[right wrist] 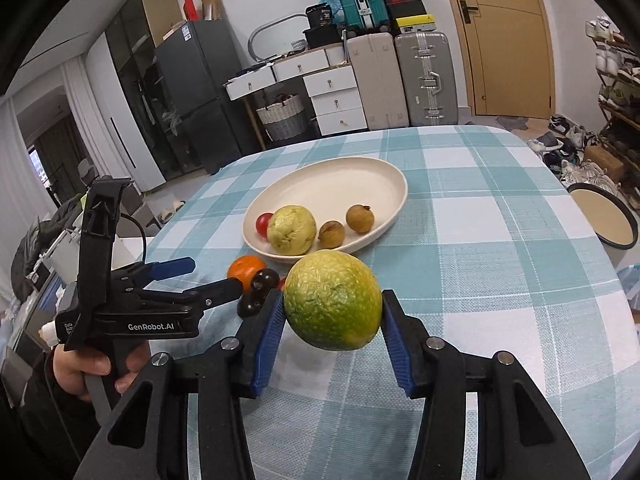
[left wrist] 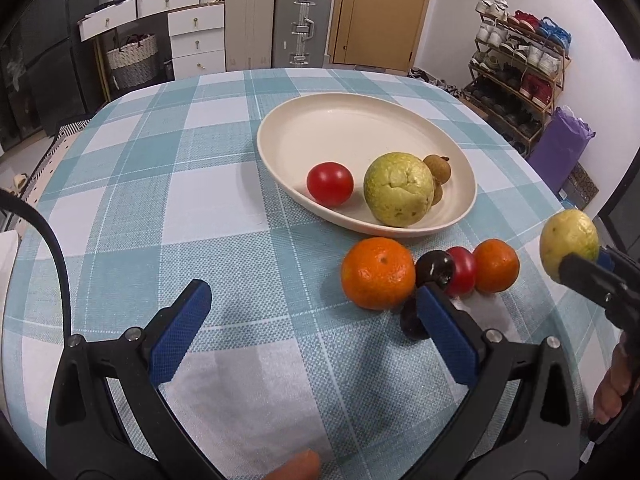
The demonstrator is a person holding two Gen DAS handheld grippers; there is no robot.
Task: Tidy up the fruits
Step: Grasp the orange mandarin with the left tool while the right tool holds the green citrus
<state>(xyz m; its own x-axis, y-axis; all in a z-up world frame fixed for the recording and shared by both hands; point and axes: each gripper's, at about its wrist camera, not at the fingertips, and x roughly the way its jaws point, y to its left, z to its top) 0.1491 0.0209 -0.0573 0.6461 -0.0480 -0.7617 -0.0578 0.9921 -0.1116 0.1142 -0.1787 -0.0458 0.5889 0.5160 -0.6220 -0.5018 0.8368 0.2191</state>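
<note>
The right gripper [right wrist: 333,308] is clenching a round, bumpy green guava [right wrist: 333,299] between its ribbed blue pads, holding it above the woven checked cloth [right wrist: 480,280]. The left gripper [left wrist: 310,294] is gaping wide with nothing between its textured pads. A smooth cream oval dish [left wrist: 320,128] is cradling a glossy tomato [left wrist: 330,183], a second dimpled guava [left wrist: 398,189] and small brown longans [right wrist: 360,218]. Pebbled oranges [left wrist: 378,273] are sitting just beside the dish.

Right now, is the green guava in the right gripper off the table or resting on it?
Off the table: the green guava hangs clamped in the right gripper, above the tablecloth.
</note>
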